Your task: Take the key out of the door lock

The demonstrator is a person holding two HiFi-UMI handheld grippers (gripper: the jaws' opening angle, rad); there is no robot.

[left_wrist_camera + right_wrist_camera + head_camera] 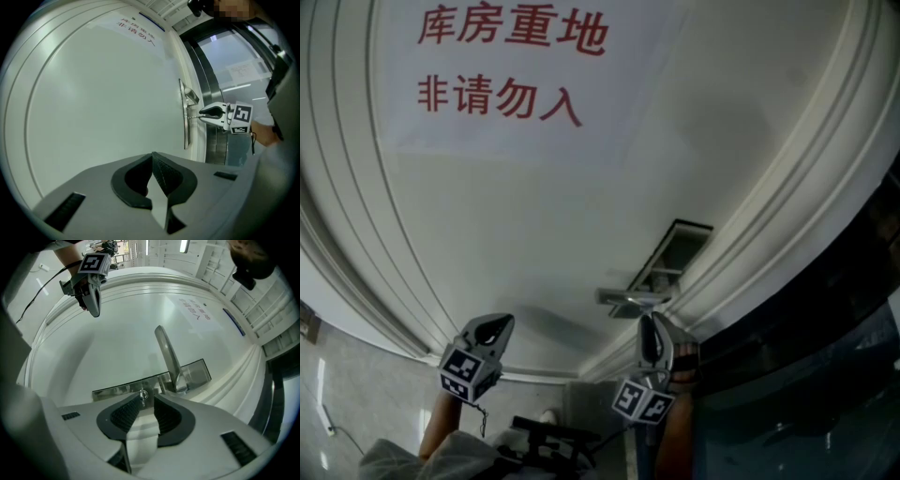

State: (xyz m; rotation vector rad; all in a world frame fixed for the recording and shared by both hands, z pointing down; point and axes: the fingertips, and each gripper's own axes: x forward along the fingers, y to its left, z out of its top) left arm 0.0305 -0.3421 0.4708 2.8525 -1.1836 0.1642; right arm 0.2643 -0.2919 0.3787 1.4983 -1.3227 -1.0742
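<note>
A small metal key (143, 394) sticks out of the long steel lock plate (117, 391) on the white door, just left of the lever handle (168, 355). My right gripper (146, 397) is open, its ribbed pads standing either side of the key head with a gap showing. From the left gripper view, the right gripper (208, 112) points level at the lock plate (184, 117). My left gripper (152, 158) is shut with nothing in it and is held off the bare door panel, left of the lock. The head view shows both, left gripper (499, 325) and right gripper (648, 321).
The white door (534, 216) carries a paper sign with red characters (502, 61). Raised mouldings curve around the panel. A dark glass partition with a metal frame (220, 61) borders the door on the lock side. A cable (33, 291) trails from the left hand.
</note>
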